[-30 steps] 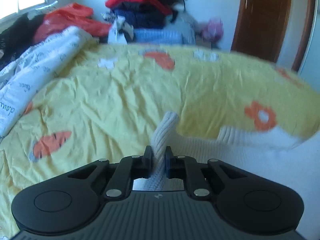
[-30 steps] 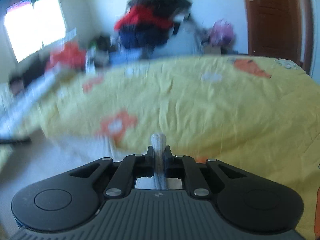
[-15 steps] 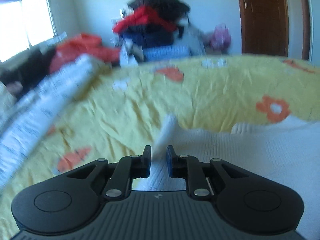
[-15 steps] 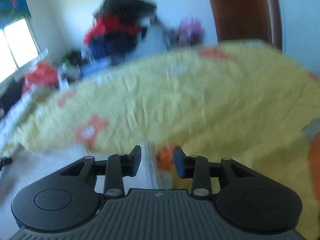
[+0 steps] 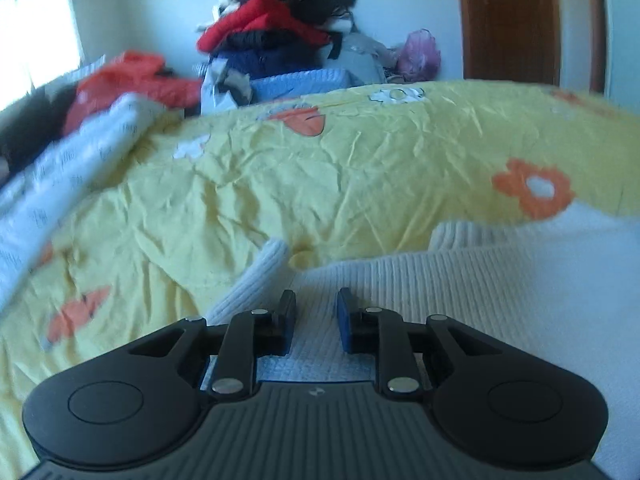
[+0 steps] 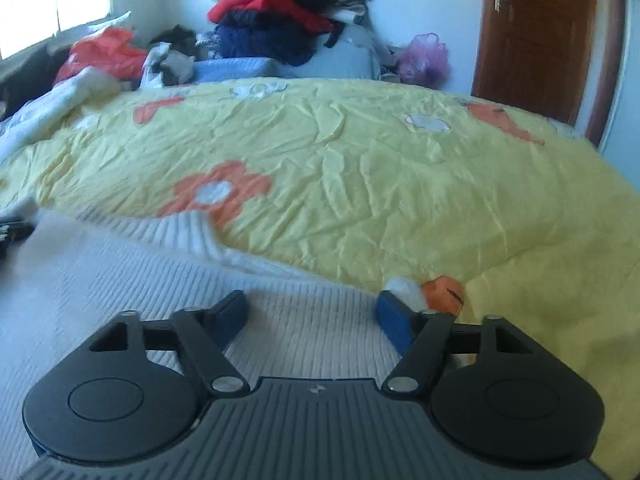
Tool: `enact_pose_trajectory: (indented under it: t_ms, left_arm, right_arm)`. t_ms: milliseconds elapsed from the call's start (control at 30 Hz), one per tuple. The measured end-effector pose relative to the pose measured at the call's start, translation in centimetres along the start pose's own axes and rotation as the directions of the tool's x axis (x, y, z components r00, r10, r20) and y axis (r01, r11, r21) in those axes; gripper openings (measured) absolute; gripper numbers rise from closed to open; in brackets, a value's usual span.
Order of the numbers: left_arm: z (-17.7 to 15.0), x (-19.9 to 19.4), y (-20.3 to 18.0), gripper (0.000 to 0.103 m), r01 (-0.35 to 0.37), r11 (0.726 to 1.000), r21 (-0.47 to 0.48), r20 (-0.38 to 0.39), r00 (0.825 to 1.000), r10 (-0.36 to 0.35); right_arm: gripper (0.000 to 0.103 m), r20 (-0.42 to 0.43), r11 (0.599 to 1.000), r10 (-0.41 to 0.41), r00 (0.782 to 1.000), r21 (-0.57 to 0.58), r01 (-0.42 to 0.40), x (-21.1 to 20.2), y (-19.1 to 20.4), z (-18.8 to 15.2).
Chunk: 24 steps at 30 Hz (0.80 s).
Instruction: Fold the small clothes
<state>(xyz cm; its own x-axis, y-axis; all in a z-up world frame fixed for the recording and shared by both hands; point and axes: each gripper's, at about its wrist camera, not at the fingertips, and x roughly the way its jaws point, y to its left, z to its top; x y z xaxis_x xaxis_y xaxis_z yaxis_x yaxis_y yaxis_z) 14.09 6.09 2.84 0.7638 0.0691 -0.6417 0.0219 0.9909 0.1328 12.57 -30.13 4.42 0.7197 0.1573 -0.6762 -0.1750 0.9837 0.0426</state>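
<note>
A white ribbed knit sweater [image 5: 460,292] lies flat on the yellow flowered bedspread [image 5: 320,184]. One sleeve cuff [image 5: 268,260] sticks out to the left of my left gripper [image 5: 316,316], which is open a little and empty just above the knit. In the right wrist view the sweater [image 6: 140,280] spreads from the left to under my right gripper [image 6: 312,312], which is wide open and empty over its right edge. A cuff [image 6: 404,286] shows by the right finger.
A pile of red, dark and blue clothes [image 5: 280,36] sits at the far end of the bed. A white printed quilt [image 5: 60,184] and an orange garment [image 5: 136,80] lie along the left. A brown door [image 6: 544,40] is at the back right.
Both grippers let go of the sweater fabric they were pinching and opened, the right one wide. The sweater now lies flat on the bed.
</note>
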Motion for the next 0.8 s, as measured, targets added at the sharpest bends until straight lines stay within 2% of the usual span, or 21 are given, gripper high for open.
enact_pose_trajectory:
  t_ms: [33, 133, 300, 333, 400, 433, 500, 567, 633, 733, 767, 800]
  left_arm:
    - [-0.1, 0.1, 0.2, 0.022, 0.008, 1.000, -0.013, 0.002, 1.000, -0.008]
    - [0.0, 0.3, 0.4, 0.022, 0.011, 1.000, -0.023, 0.002, 1.000, -0.011]
    - [0.0, 0.1, 0.8, 0.023, 0.030, 0.998, -0.054, 0.007, 1.000, -0.030]
    - [0.0, 0.1, 0.8, 0.023, 0.030, 0.998, -0.054, 0.007, 1.000, -0.030]
    - [-0.1, 0.0, 0.7, 0.023, 0.026, 0.998, -0.048, 0.007, 1.000, -0.025]
    - [-0.1, 0.0, 0.8, 0.023, 0.025, 0.999, -0.047, 0.007, 1.000, -0.024]
    - [-0.1, 0.0, 0.7, 0.023, 0.025, 0.999, -0.048, 0.007, 1.000, -0.025]
    - [-0.1, 0.1, 0.7, 0.023, 0.025, 0.998, -0.049, 0.007, 1.000, -0.025]
    - [-0.1, 0.1, 0.8, 0.023, 0.026, 0.998, -0.051, 0.007, 1.000, -0.026]
    - [-0.1, 0.1, 0.7, 0.023, 0.026, 0.998, -0.049, 0.007, 1.000, -0.025]
    - [-0.1, 0.1, 0.8, 0.023, 0.026, 0.998, -0.049, 0.007, 1.000, -0.026]
    - [-0.1, 0.1, 0.8, 0.023, 0.027, 0.998, -0.051, 0.008, 1.000, -0.027]
  right_arm:
    - [0.084, -0.015, 1.000, 0.000, 1.000, 0.011, 0.000, 0.6, -0.4, 0.4]
    - [0.087, -0.032, 0.999, 0.005, 0.999, 0.032, -0.004, 2.0, -1.1, 1.1]
    - [0.086, -0.035, 1.000, -0.014, 0.999, 0.008, 0.015, 1.8, -0.5, 0.9]
    - [0.082, -0.030, 0.999, -0.034, 0.999, -0.004, 0.034, 1.5, -0.2, 1.1]
    - [0.082, 0.022, 0.995, -0.088, 0.996, -0.038, 0.088, 0.0, 1.1, 1.7]
    - [0.082, 0.066, 0.996, -0.077, 0.995, -0.048, 0.080, -1.0, 1.9, 2.2]
    - [0.086, 0.110, 0.998, 0.035, 0.993, -0.062, -0.028, -3.2, 3.9, 2.6]
    - [0.088, 0.084, 0.987, 0.136, 0.987, -0.094, -0.128, -3.7, 6.5, 2.8]
    - [0.084, 0.027, 0.967, 0.209, 0.978, -0.155, -0.202, -2.7, 9.4, 2.6]
    - [0.082, -0.030, 0.950, 0.212, 0.977, -0.228, -0.213, 0.0, 13.0, 2.1]
    - [0.083, -0.046, 0.950, 0.201, 0.978, -0.235, -0.206, 1.0, 13.6, 2.0]
    - [0.090, -0.062, 0.952, 0.174, 0.983, -0.244, -0.184, 2.4, 14.0, 1.6]
